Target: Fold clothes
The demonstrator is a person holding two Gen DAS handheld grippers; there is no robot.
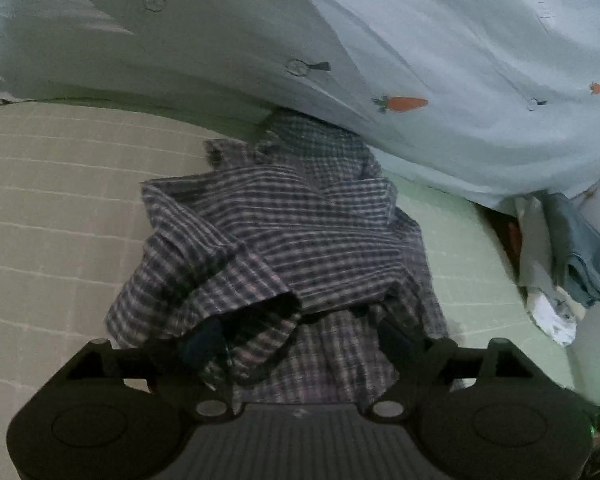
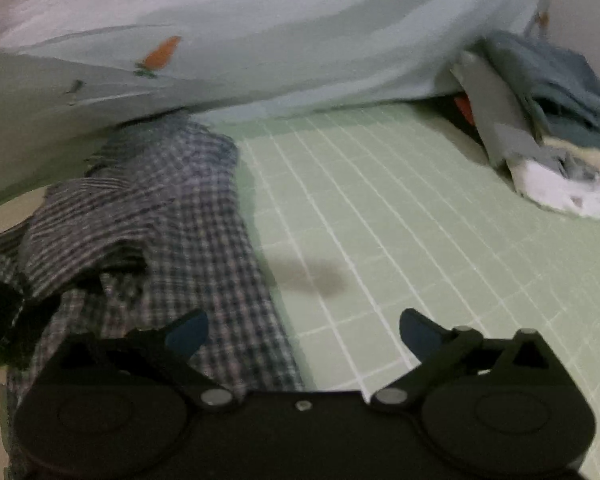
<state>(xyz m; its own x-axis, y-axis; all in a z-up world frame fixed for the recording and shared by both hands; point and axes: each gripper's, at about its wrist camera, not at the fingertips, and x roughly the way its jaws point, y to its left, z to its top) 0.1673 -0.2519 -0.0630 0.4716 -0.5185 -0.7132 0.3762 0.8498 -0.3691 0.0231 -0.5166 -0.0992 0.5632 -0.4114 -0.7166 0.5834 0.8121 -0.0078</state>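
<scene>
A crumpled checked shirt [image 1: 284,232] in navy, grey and pink lies in a heap where a beige gridded mat [image 1: 52,200] meets a green one [image 1: 472,264]. My left gripper [image 1: 300,340] hovers over the near end of the shirt with its jaws wide apart. Folds of cloth lie between the fingers [image 1: 396,336], and the pads do not press on them. In the right wrist view the same shirt [image 2: 160,208] fills the left side. My right gripper [image 2: 302,332] stands open at its right edge, the left finger [image 2: 188,332] over the cloth and the right finger over the bare green mat [image 2: 380,208].
A pale blue quilt [image 1: 420,40] with carrot prints bulges across the far side, its edge over the shirt's far end; the right wrist view shows the quilt [image 2: 260,40] too. A stack of folded clothes [image 2: 552,92] in blue, grey and white sits at the far right, also visible as the stack [image 1: 572,252].
</scene>
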